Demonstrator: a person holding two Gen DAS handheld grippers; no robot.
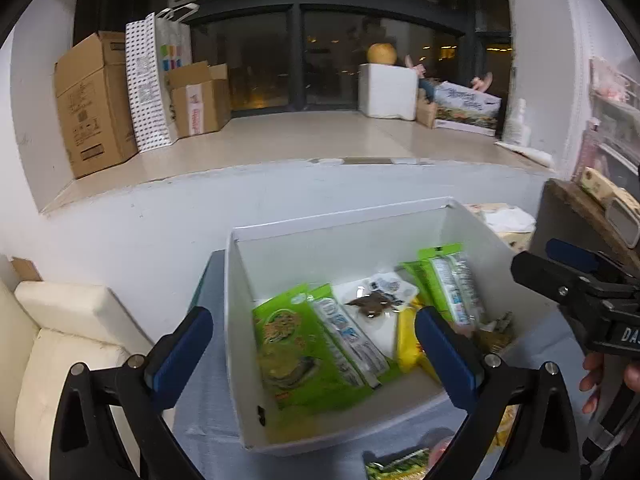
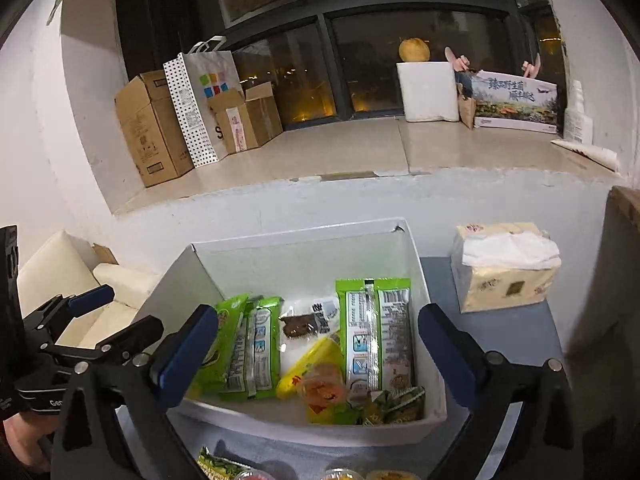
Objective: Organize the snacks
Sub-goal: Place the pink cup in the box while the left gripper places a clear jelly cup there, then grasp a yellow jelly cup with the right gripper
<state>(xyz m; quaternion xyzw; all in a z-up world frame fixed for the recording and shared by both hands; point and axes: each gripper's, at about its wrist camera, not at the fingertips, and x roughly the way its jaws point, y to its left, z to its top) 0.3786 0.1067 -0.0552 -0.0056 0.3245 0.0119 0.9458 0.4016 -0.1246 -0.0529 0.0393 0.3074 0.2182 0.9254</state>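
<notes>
I am holding my 2 claws, left gripper and right gripper, released and empty over the white box of snack packets.

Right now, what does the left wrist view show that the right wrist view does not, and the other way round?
Only the left wrist view shows the right gripper reaching in from the right edge, jaws open, with fingers of the hand beneath it.

Only the right wrist view shows the whole tissue pack beside the box and the left gripper at the left edge.

Both show the white box holding green snack packets, a yellow packet, and the window ledge with cardboard boxes.
</notes>
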